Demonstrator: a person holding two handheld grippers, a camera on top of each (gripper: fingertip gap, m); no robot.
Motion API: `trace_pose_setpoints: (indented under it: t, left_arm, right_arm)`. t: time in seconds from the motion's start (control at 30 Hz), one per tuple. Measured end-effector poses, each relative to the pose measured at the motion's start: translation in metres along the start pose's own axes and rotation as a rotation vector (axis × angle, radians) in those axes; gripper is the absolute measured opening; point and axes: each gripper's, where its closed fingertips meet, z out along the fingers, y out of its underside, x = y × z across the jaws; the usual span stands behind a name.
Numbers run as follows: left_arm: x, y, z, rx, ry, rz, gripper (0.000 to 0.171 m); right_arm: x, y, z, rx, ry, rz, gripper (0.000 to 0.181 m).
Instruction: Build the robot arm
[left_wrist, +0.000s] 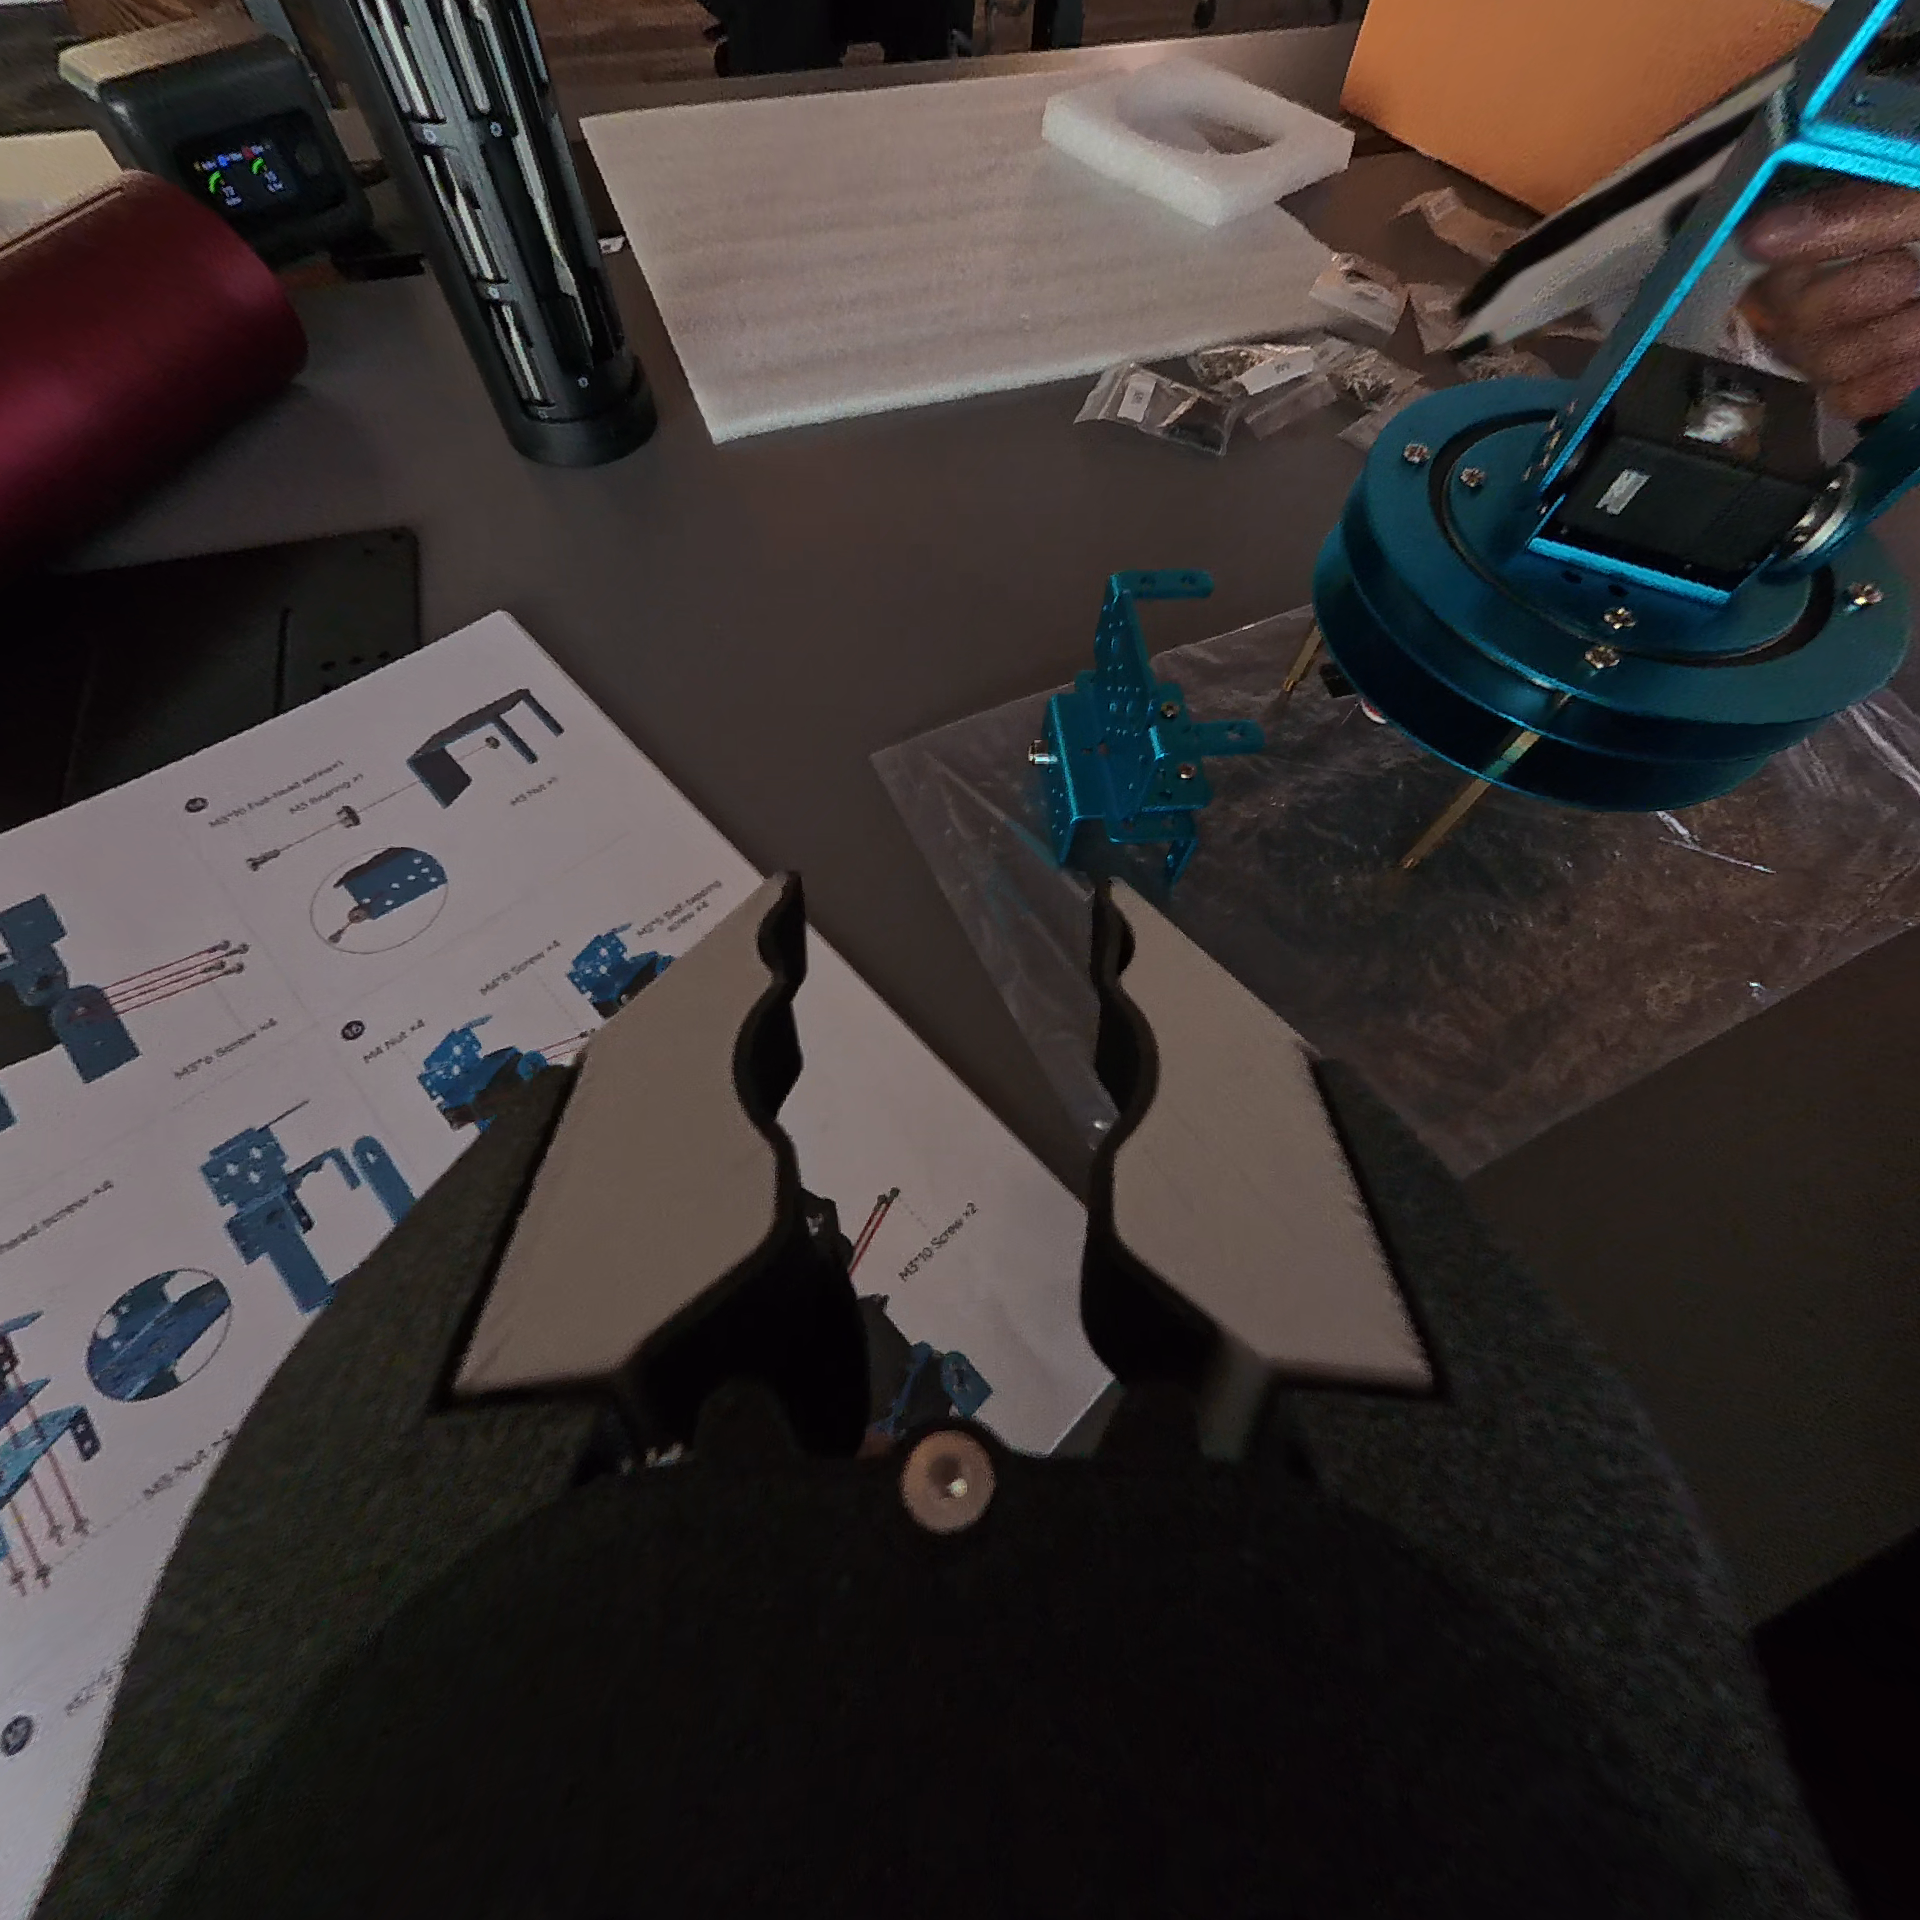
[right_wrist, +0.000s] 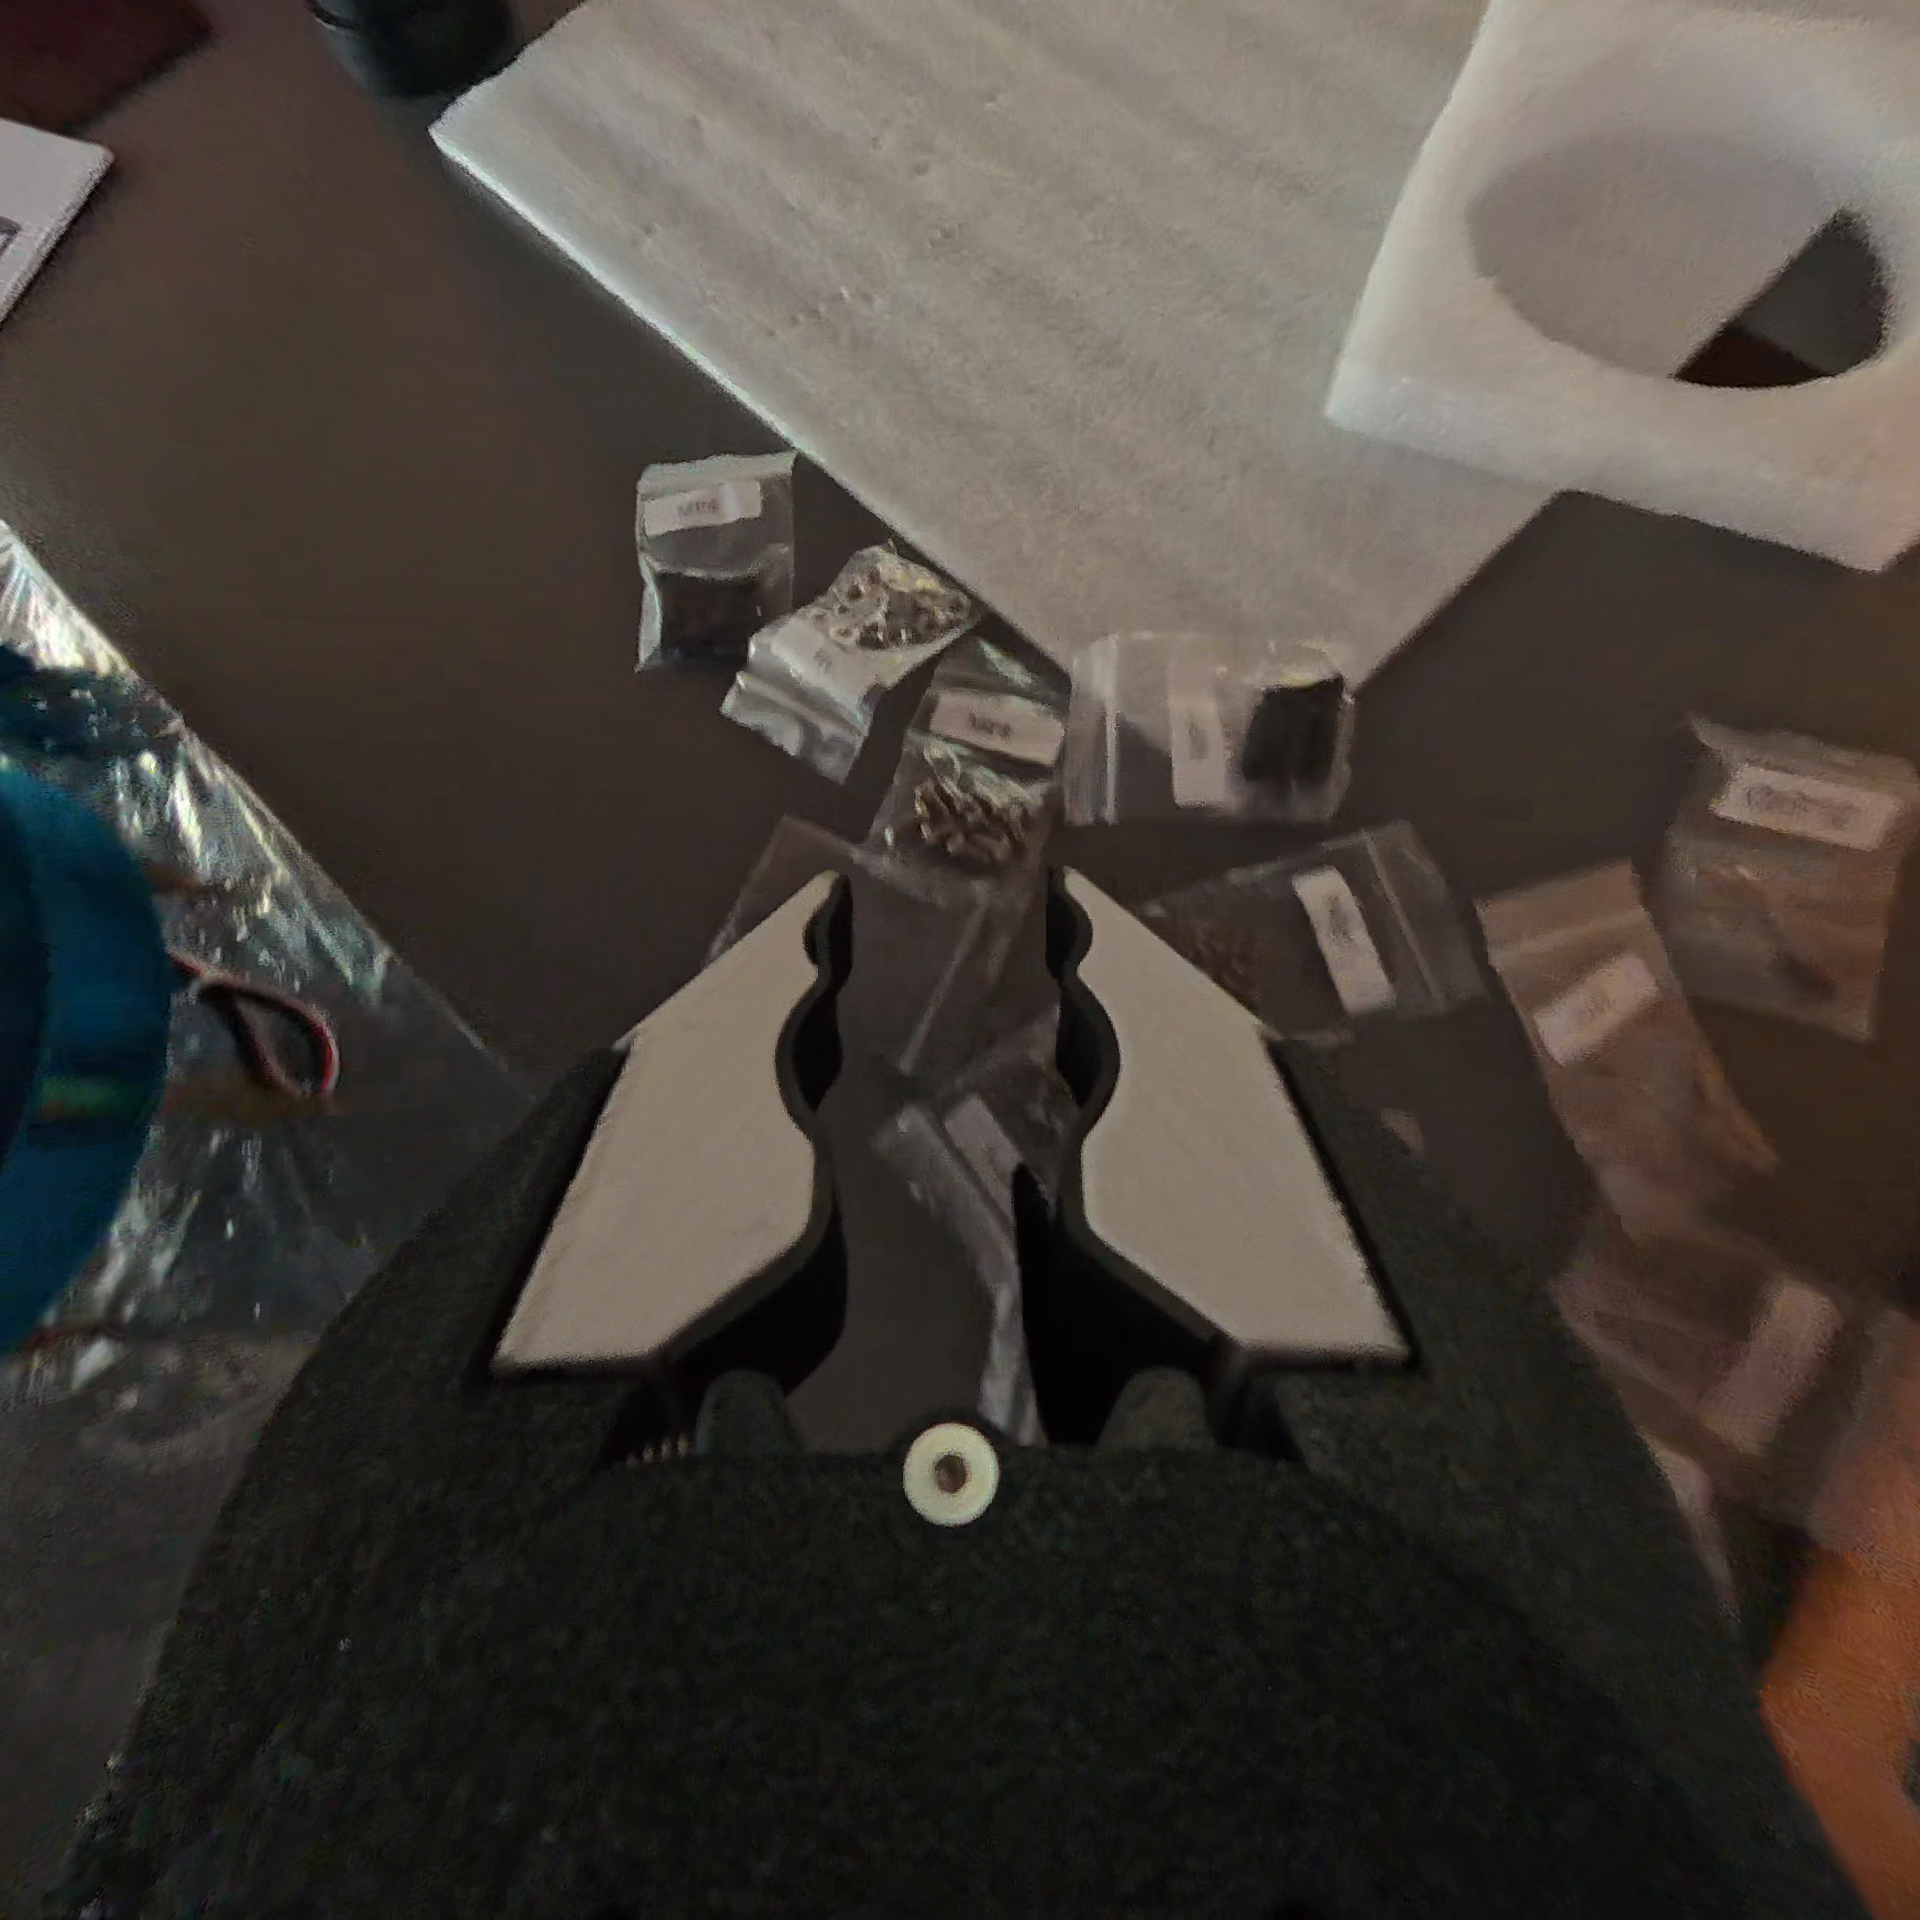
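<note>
Blue bracket (left_wrist: 1122, 738) in left view only; hardware bags (right_wrist: 940, 727) beneath right tongs (right_wrist: 948, 894).

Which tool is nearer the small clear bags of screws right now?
Right. The right tool hangs open directly over the small clear bags of screws, some lying between its fingers. The left tool is open over the printed instruction sheet, well short of the bags.
</note>
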Motion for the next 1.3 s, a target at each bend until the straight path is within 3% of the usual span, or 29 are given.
trace_pose_setpoints:
  t: [0.17,0.53,0.73,0.93,1.03,1.1,1.3]
  left_arm:
    - [-0.008,0.007,-0.013,0.008,-0.03,-0.026,0.055]
    - [-0.017,0.01,-0.029,0.021,-0.045,-0.037,0.055]
    - [-0.008,0.012,-0.034,0.026,-0.027,-0.041,0.055]
    - [0.004,0.015,-0.036,0.036,-0.005,-0.044,0.055]
    - [0.013,0.017,-0.035,0.035,0.01,-0.038,0.055]
    - [0.019,0.019,-0.035,0.034,0.018,-0.031,0.055]
    - [0.033,0.021,-0.044,0.042,0.034,-0.026,0.055]
  right_arm:
    - [0.004,-0.001,0.031,-0.085,0.078,-0.022,0.032]
    - [-0.006,0.003,0.019,-0.061,0.138,-0.143,0.005]
    - [-0.039,0.005,-0.044,0.047,0.132,-0.237,0.005]
    - [-0.102,0.074,-0.108,0.042,0.036,-0.184,0.005]
    - [-0.115,0.121,-0.11,-0.029,0.033,-0.106,0.011]
    - [-0.118,0.14,-0.108,-0.064,0.033,-0.085,0.037]
    - [-0.124,0.114,-0.093,0.013,-0.011,-0.088,0.055]
